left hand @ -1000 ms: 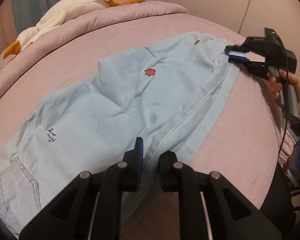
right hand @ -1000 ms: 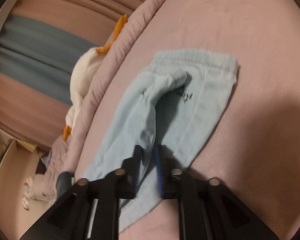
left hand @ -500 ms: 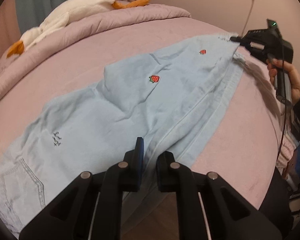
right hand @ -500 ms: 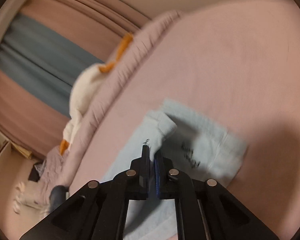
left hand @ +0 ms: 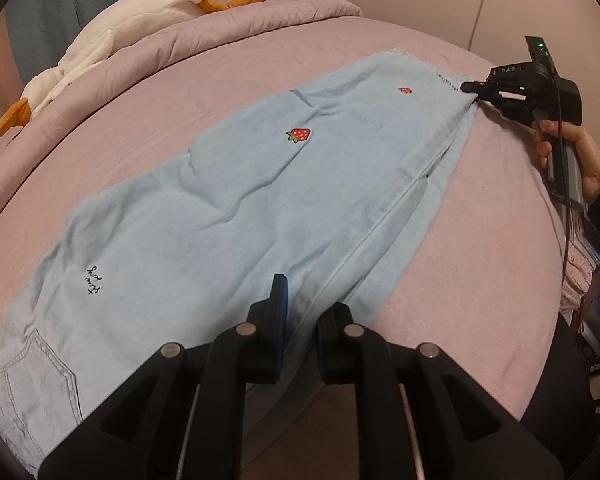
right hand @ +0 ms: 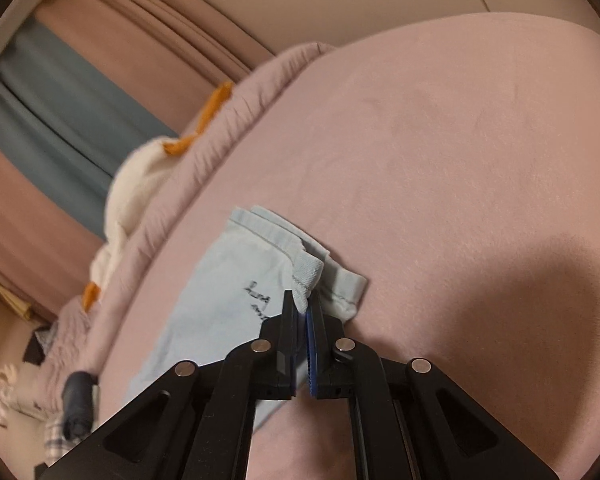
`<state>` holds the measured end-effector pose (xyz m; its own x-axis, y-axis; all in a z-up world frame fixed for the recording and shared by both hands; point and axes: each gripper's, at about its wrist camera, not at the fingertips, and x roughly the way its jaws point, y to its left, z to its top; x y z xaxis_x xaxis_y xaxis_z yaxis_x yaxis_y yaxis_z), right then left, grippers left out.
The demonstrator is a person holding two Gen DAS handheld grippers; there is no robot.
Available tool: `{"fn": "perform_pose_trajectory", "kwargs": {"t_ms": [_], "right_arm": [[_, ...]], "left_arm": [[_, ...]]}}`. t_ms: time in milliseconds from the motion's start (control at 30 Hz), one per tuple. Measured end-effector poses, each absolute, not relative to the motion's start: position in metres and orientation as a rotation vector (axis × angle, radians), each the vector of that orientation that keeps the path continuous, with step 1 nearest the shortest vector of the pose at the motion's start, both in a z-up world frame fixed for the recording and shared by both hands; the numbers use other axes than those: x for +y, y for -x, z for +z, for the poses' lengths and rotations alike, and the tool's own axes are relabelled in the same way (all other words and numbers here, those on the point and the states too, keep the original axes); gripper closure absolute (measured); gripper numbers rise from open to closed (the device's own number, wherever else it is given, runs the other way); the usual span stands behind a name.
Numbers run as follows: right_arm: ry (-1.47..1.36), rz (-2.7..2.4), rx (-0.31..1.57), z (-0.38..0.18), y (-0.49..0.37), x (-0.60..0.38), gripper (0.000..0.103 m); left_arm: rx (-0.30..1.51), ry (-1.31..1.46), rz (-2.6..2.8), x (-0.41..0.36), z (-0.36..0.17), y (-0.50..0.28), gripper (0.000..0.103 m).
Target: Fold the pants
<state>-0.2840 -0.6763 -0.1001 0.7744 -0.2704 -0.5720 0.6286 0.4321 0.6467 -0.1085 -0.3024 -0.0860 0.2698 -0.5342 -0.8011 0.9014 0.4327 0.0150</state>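
Light blue pants (left hand: 260, 200) with a strawberry patch (left hand: 299, 134) lie lengthwise across the pink bed (left hand: 480, 240). My left gripper (left hand: 304, 304) is at the near side seam; cloth runs bunched between its pads, and the jaws are opening slightly. At the far right my right gripper (left hand: 466, 87), held by a hand (left hand: 580, 152), is shut on the corner of the leg hem. In the right wrist view the right gripper (right hand: 304, 304) pinches the upper hem layer of the pants (right hand: 228, 292), lifting it off the lower layer.
A rolled pink duvet (left hand: 220, 32) with a white plush goose (left hand: 112, 40) lies along the far side of the bed. A cable (left hand: 480, 8) hangs on the wall. Clutter sits beyond the bed's right edge (left hand: 596, 308). Bare sheet (right hand: 440, 160) surrounds the hem.
The right gripper shut on the leg hem and drew it outward, so the leg now lies stretched and flatter. The left gripper stayed at the seam.
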Motion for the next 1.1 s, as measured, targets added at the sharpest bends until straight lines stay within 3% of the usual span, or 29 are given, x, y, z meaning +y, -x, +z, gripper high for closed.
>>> {"fn": "perform_pose_trajectory", "kwargs": {"t_ms": [233, 300, 367, 400, 533, 733, 1100], "right_arm": [[-0.812, -0.729, 0.438, -0.061, 0.3, -0.656, 0.091], [-0.709, -0.692, 0.446, -0.043, 0.291, -0.637, 0.091], [-0.626, -0.633, 0.487, -0.031, 0.275, -0.616, 0.091], [-0.594, -0.538, 0.518, -0.026, 0.259, -0.599, 0.091], [-0.564, -0.147, 0.645, -0.031, 0.202, -0.536, 0.091], [-0.377, -0.035, 0.885, -0.074, 0.175, -0.469, 0.091], [-0.274, 0.059, 0.826, -0.05, 0.167, -0.442, 0.091]], "left_arm": [[0.839, -0.405, -1.075, -0.256, -0.06, 0.113, 0.076], [0.836, -0.325, -1.082, -0.242, -0.049, 0.108, 0.069], [0.805, -0.256, -1.049, -0.232, -0.038, 0.1, 0.052], [0.792, -0.245, -1.018, -0.231, -0.037, 0.097, 0.05], [0.845, -0.222, -0.895, -0.234, -0.051, 0.075, 0.05], [0.932, -0.293, -0.82, -0.208, -0.097, 0.077, 0.05], [0.904, -0.194, -0.611, -0.126, -0.079, 0.043, 0.049]]}}
